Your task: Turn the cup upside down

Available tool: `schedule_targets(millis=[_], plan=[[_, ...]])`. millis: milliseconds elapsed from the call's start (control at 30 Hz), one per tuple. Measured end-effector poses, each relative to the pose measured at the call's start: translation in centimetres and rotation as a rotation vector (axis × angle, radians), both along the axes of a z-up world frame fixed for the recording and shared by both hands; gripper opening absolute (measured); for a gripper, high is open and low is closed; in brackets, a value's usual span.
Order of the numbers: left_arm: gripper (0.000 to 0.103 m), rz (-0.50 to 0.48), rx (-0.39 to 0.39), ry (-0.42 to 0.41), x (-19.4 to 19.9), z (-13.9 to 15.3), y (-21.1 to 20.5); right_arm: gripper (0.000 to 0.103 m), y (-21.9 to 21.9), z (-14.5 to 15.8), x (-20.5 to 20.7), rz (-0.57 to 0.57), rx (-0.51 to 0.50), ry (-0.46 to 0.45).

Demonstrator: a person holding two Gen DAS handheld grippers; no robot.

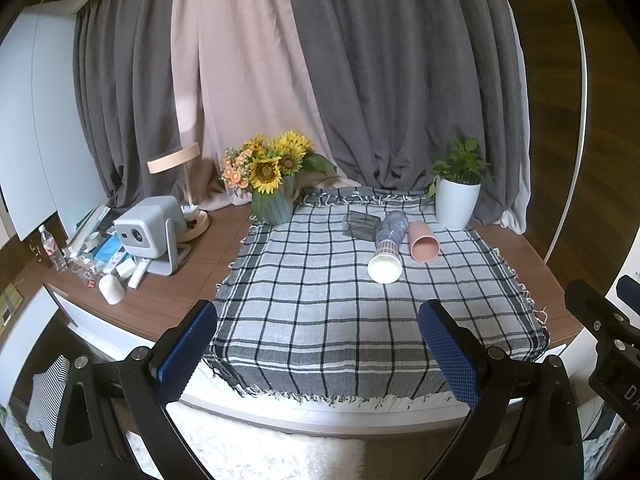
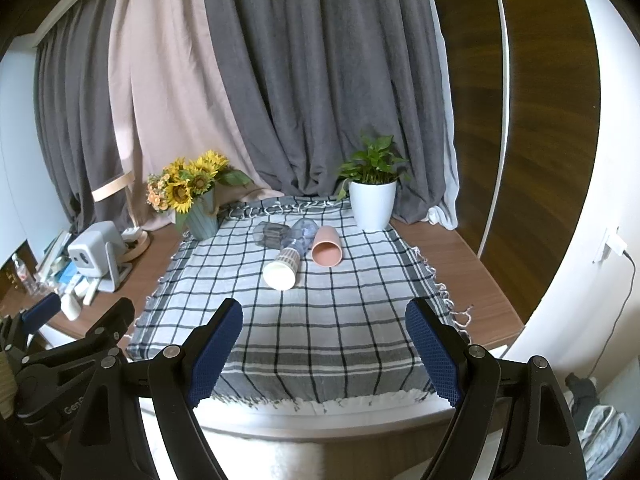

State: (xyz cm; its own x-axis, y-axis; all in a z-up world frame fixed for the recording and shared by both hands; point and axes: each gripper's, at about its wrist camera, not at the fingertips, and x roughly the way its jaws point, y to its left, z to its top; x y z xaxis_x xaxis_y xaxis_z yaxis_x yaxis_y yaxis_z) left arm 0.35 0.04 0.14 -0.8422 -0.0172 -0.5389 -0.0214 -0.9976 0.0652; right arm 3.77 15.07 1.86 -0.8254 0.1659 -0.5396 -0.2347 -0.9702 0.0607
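Nearest the cameras, the left hand-held gripper (image 1: 318, 354) stands with its jaws spread wide and nothing between them, hanging over the near edge of the table (image 1: 188, 268); the right hand-held gripper (image 2: 324, 354) is likewise spread and empty at the same edge, just beside the left one. Neither touches anything. Beyond them lies the checked cloth (image 1: 320, 320), bare across its near half. Toward the far half, four cups lie on their sides in a tight group: a white cup (image 1: 385, 262) with a striped wall, its mouth facing the cameras; a pink cup (image 1: 423, 242) just to its right, mouth also forward; a clear bluish cup (image 1: 392, 226) behind the white one and apparently touching it; and a dark transparent cup (image 1: 361, 225) to the left of that. At the far edge stand a sunflower vase (image 1: 276, 200) on the left and a white plant pot (image 1: 456, 202) on the right, with curtains (image 1: 360, 80) behind. Assessment: the task appears not begun. No cup stands mouth down, none is held, and both grippers are well apart from the group. Which cup is intended cannot be told. Approach, grasp, turning and setting down all remain outstanding.
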Motion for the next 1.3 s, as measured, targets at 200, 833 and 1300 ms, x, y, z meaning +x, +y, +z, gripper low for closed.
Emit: schedule_targets(millis=[200,833,1300], plan=[[0.103,-0.004,0.000,-0.003,0.1,-0.1,0.0,0.083,0.1,0.0,0.0,-0.001,0.002,0.001],[0.103,-0.013,-0.006,-0.033,-1.2,-0.5,0.4,0.083,0.6,-0.6,-0.9,0.002,-0.009,-0.016],[0.103,-0.133,-0.026,-0.201,-11.7,-4.5,1.2,0.083,0.9,-4.4,-8.5,-0.026,-0.090,-0.126]])
